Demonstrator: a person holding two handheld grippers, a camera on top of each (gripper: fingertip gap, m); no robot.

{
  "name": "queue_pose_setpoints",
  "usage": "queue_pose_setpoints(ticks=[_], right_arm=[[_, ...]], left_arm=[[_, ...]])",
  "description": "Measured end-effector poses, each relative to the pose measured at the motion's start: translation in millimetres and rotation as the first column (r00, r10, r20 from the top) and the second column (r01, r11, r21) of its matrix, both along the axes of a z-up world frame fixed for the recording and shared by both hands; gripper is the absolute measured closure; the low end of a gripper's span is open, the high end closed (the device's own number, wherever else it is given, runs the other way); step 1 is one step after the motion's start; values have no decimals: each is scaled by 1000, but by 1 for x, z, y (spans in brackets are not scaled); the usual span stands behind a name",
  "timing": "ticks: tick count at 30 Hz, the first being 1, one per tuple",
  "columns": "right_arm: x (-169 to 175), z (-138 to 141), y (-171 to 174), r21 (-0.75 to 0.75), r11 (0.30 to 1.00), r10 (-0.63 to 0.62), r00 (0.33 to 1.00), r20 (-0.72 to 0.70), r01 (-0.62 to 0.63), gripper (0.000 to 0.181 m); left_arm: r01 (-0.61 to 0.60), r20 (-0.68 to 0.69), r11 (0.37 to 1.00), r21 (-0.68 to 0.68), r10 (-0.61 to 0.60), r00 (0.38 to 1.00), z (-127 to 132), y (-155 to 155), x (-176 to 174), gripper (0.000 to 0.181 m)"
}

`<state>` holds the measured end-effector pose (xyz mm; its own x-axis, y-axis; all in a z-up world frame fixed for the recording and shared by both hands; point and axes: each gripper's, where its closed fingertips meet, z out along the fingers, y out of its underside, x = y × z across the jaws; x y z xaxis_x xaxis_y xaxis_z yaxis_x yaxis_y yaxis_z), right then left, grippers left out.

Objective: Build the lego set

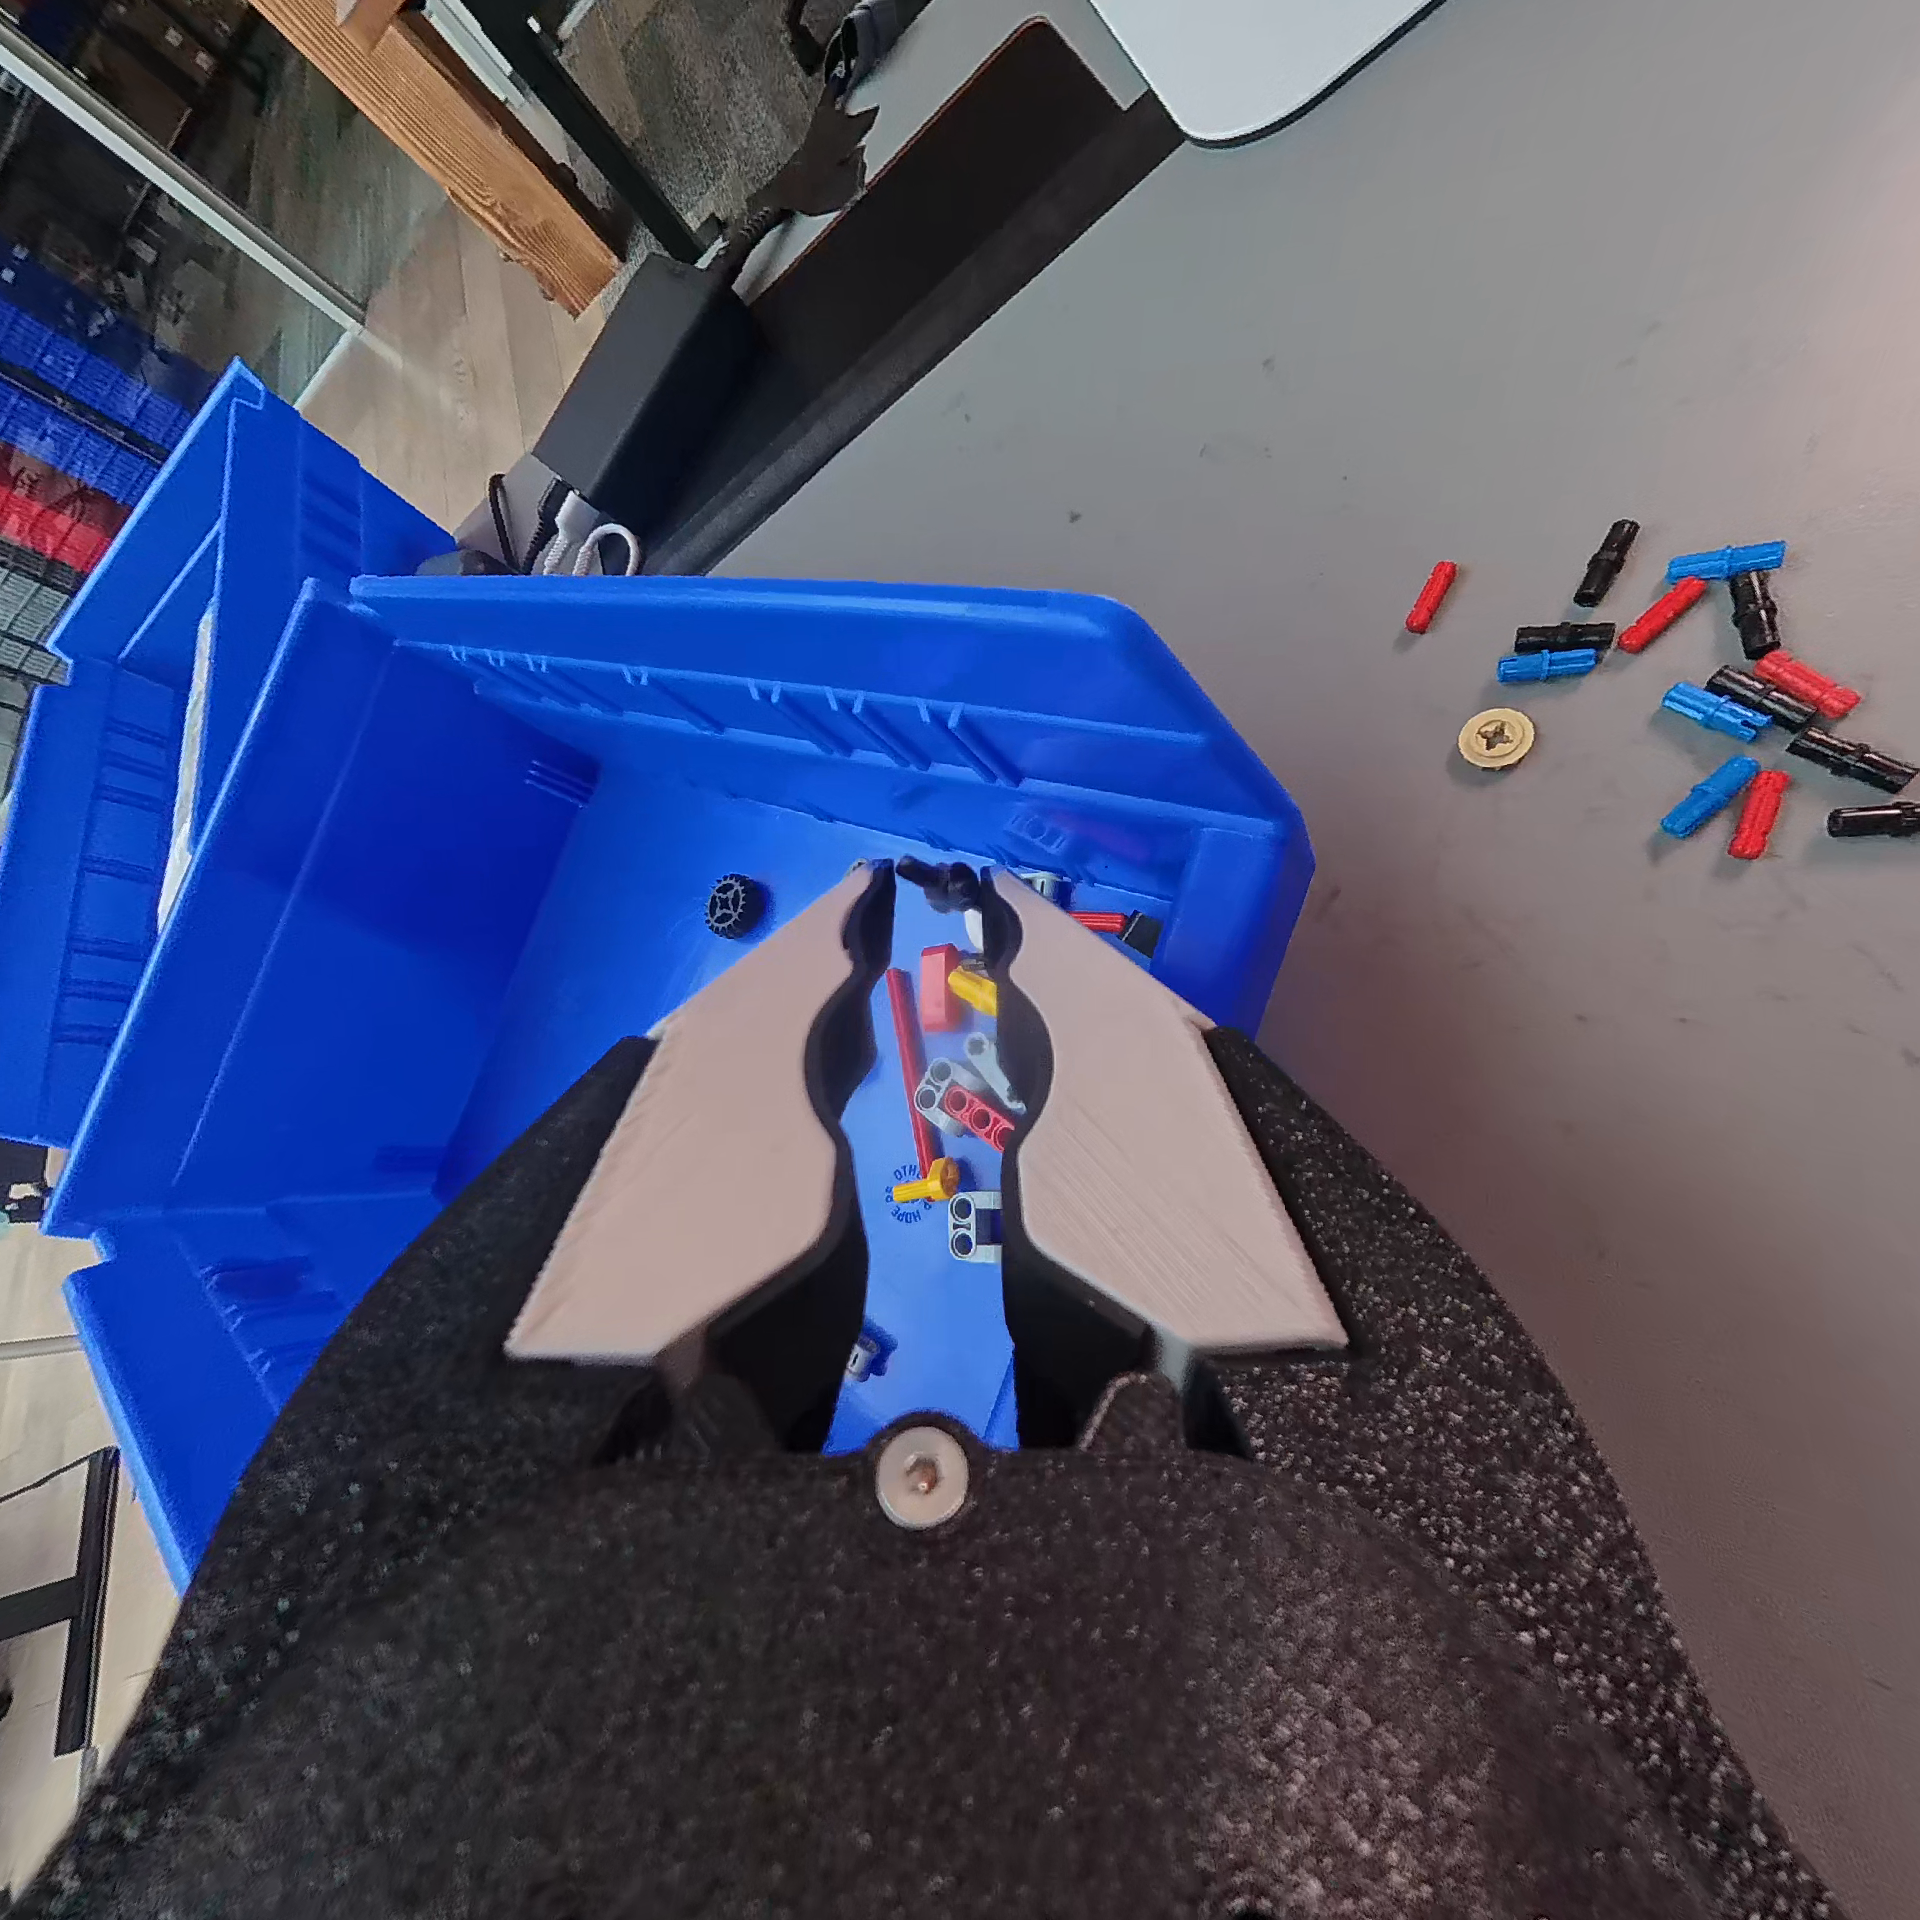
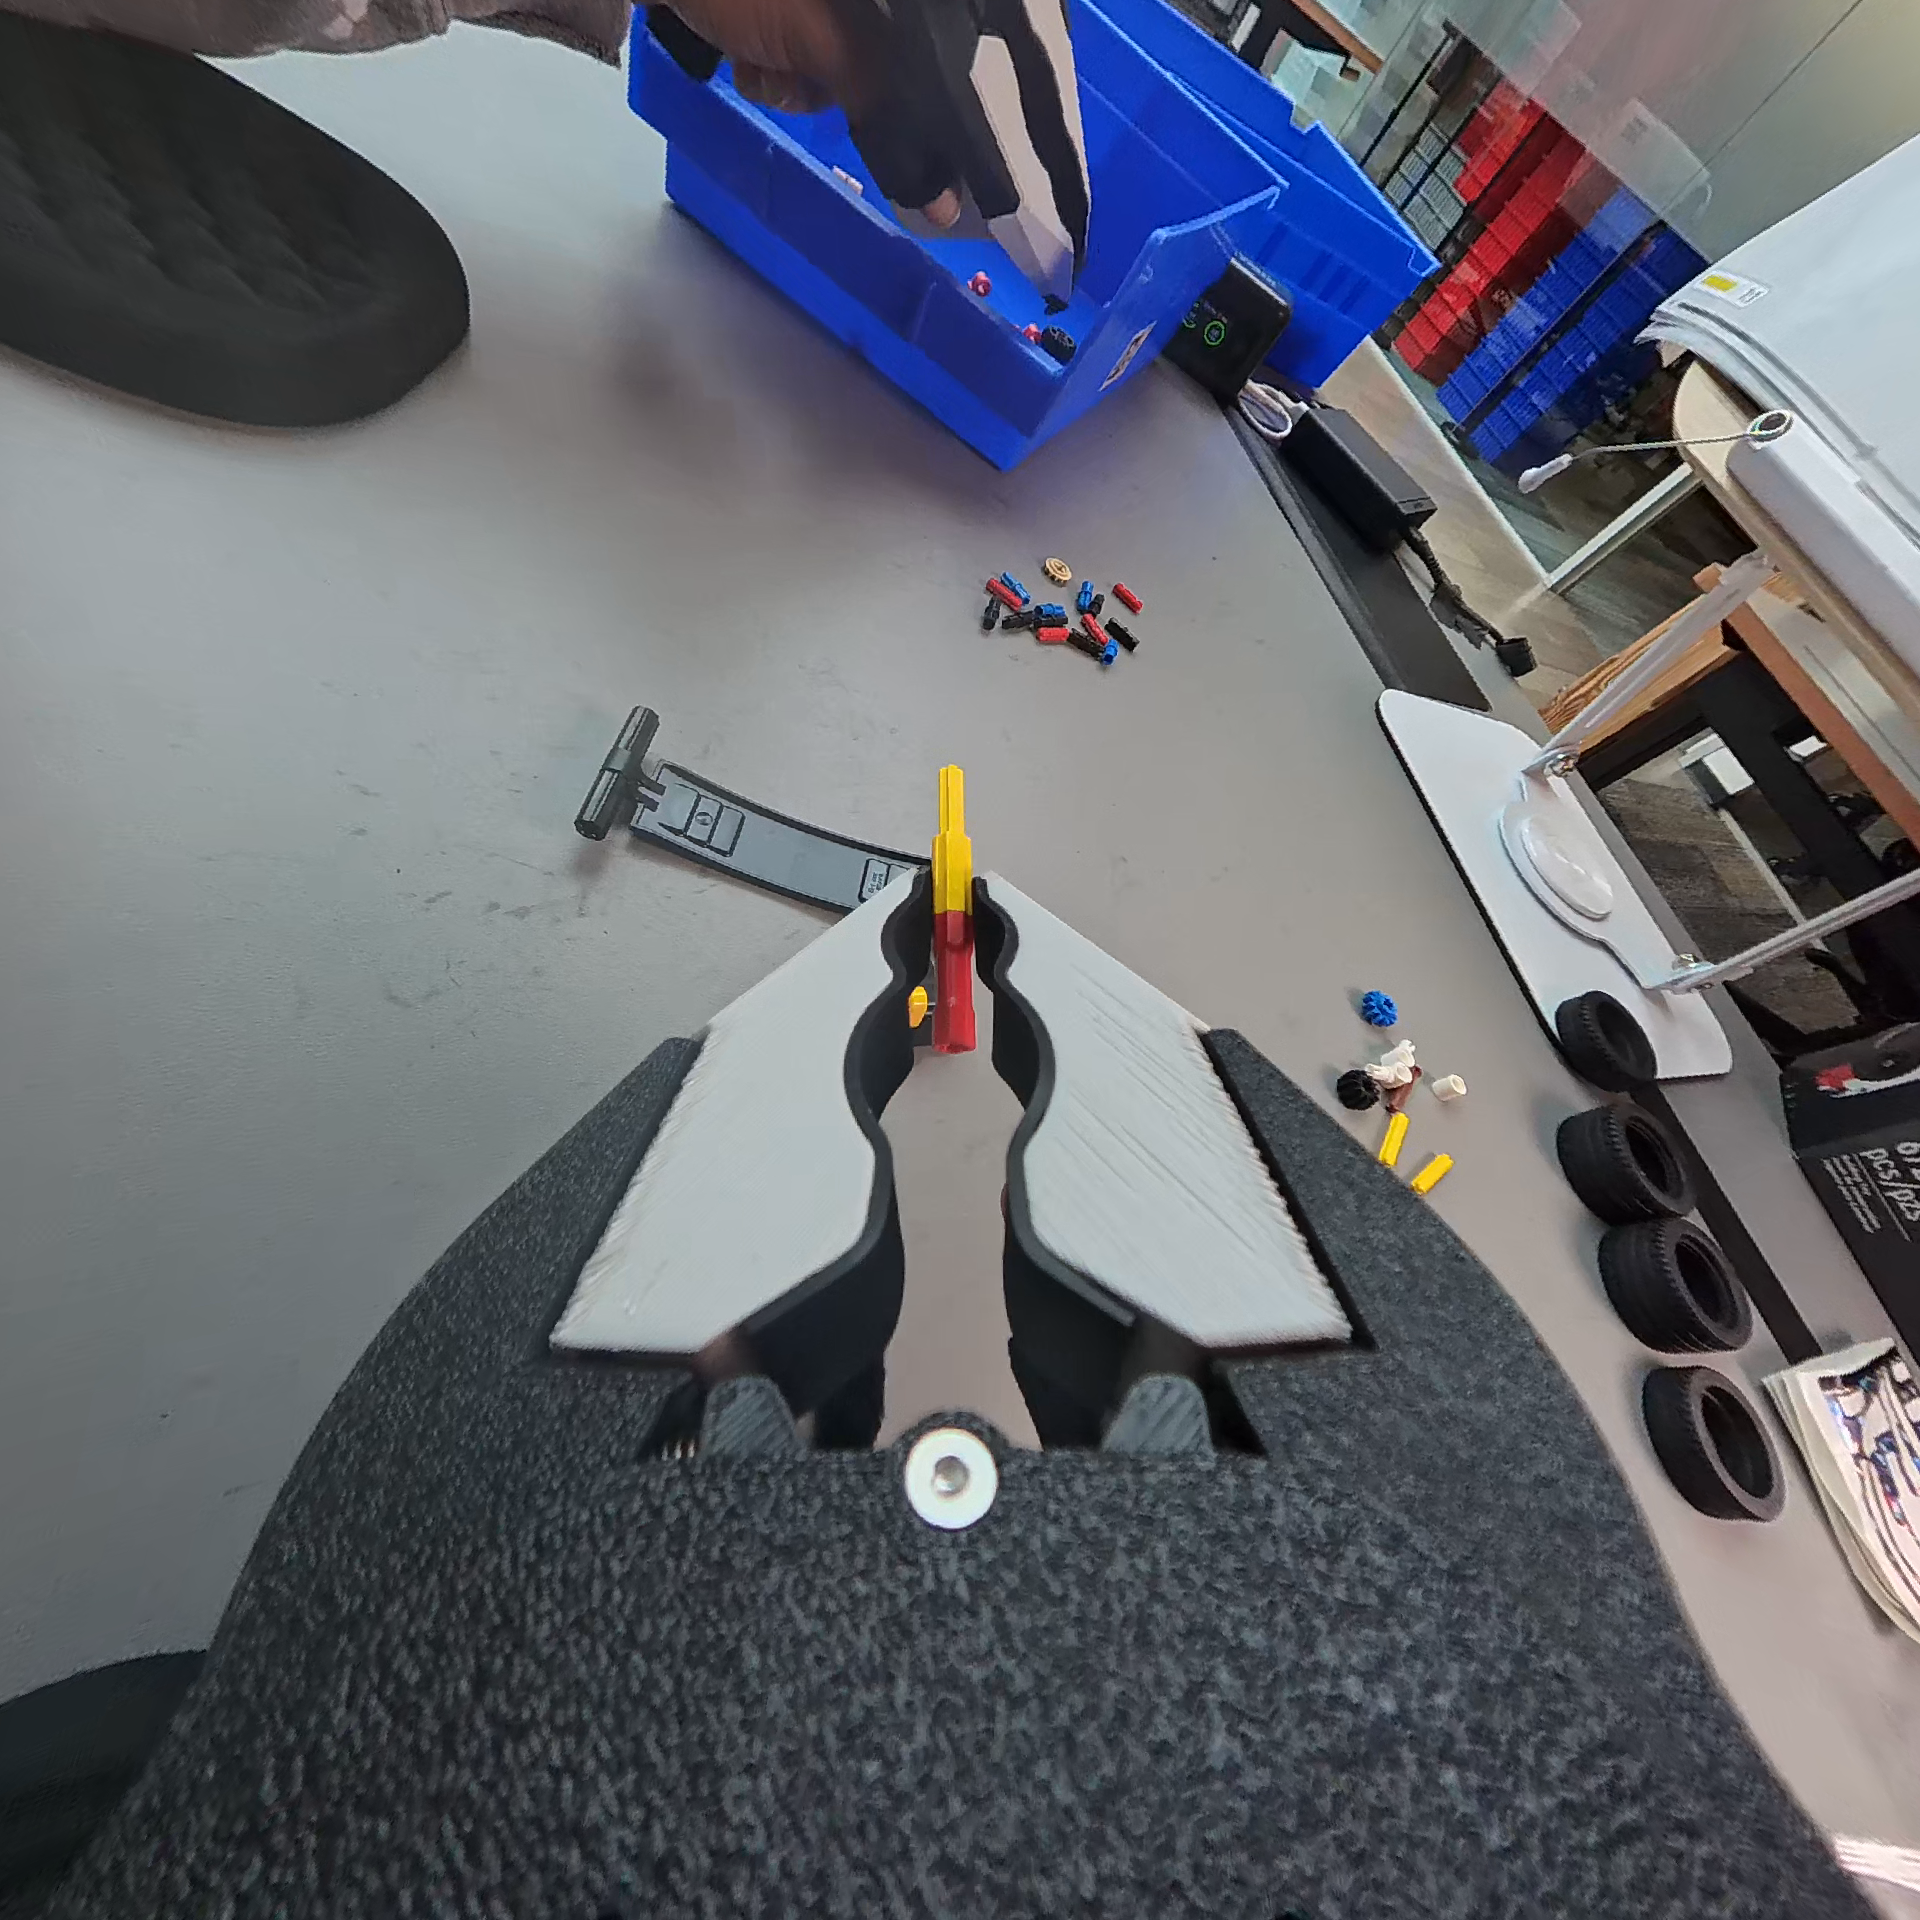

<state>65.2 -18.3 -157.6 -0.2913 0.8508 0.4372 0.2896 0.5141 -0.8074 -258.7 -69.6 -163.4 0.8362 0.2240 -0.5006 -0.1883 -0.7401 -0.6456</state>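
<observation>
A black power adapter (image 2: pixel 1359 478) lies at the grey table's (image 2: pixel 520 623) edge.

1. The left tool (image 1: pixel 938 875) had two pale, ribbed wedge fingers (image 1: pixel 717 1122) with wavy black inner edges.
2. Behind the fingers sat a black, grainy, rounded body with a silver screw (image 1: pixel 921 1475) at its middle.
3. The right tool (image 2: pixel 948 883) matched it: light grey fingers (image 2: pixel 1143 1153), black textured body, silver screw (image 2: pixel 950 1477).

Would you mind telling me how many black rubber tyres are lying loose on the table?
4. The tyres sit in a row along the table's right edge in the right wrist view: and the nearest. More could lie outside the frame.
</observation>
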Motion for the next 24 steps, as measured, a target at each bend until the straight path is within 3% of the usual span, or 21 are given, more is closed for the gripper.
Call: queue_pose_setpoints(ticks=[3,6,8,10,12,14,17,19,24], right_arm=[[0,1,0,-1,1000,0,1000,-2,0,177],[0,1,0,-4,1000,-1,1000,-4,1,177],[0,1,0,-9,1000,1,1000,-5,-1,177],[-1,1,-1,-19,1000,3,1000,-8,-3,177],[-1,2,-2,-32,999,4,1000,-15,-5,177],[-2,4,-2,-48,999,5,1000,-25,-6,177],[-5,8,-5,-70,997,11,999,-50,-15,177],[-7,10,-11,-81,996,23,997,-70,-29,177],[-13,13,-25,-61,996,59,993,-102,-65,177]], left_arm=[[-39,-26,997,70,41,999,13,-2,-8,156],[-47,-66,973,227,64,996,44,-3,-10,161],[-30,-24,950,309,39,999,58,-3,-3,161],[38,58,928,371,-64,996,66,2,17,162],[165,153,892,421,-249,956,68,11,54,164],[303,260,826,476,-461,849,67,18,103,163],[471,403,712,520,-691,600,54,21,180,162],[559,470,652,511,-757,454,40,19,222,159],[654,563,539,531,-801,203,27,14,294,156]])
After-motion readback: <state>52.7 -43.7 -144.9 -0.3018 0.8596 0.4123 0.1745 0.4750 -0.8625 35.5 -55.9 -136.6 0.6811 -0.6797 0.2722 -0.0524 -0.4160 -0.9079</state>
